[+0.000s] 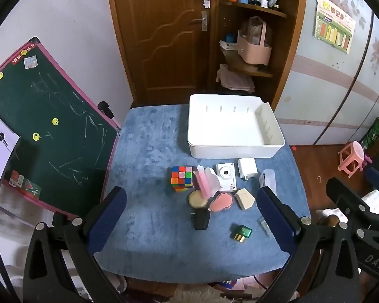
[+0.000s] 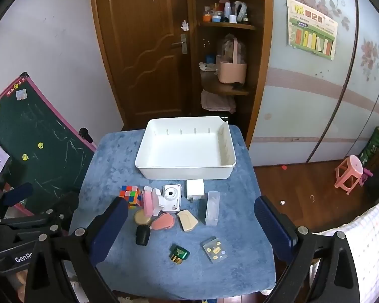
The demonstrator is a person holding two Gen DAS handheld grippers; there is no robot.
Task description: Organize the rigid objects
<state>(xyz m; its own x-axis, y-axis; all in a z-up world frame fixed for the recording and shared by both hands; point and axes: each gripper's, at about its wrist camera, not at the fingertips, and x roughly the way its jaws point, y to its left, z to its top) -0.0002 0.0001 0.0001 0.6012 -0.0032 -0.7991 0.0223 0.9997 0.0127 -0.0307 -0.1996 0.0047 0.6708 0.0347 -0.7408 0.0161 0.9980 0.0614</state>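
**A:** Log your tool state first. Your left gripper (image 1: 190,217) has its jaws spread wide with nothing between the pads; your right gripper (image 2: 192,223) is the same, wide apart and holding nothing. Both hover above the near edge of the blue cloth table (image 2: 113,166).

**B:** And the items?

**A:** The white bin (image 2: 187,149) sits at the far side of the table, nothing visible inside it. In front of it, in a loose cluster: Rubik's cube (image 1: 181,178) on the left, a pink-and-clear case (image 1: 205,184) leaning against the white toy camera (image 2: 172,194), the white charger (image 2: 195,188) just right of that, then the long clear box (image 2: 212,208). Nearer you: round tan compact (image 2: 142,217), pink oval piece (image 2: 163,222), beige faceted block (image 2: 187,220), black adapter (image 2: 142,234), green plug (image 2: 180,252), and a clear flat box with yellow pieces (image 2: 214,249).

**B:** Anything you can't confirm?

**A:** In the left wrist view your right finger pad covers most of that flat box and the lower end of the long clear box. In the right wrist view your left pad cuts off the cube's near corner. What the pink case holds is unreadable, and so are the yellow pieces. The table's near edge runs out of sight behind your gripper frames.
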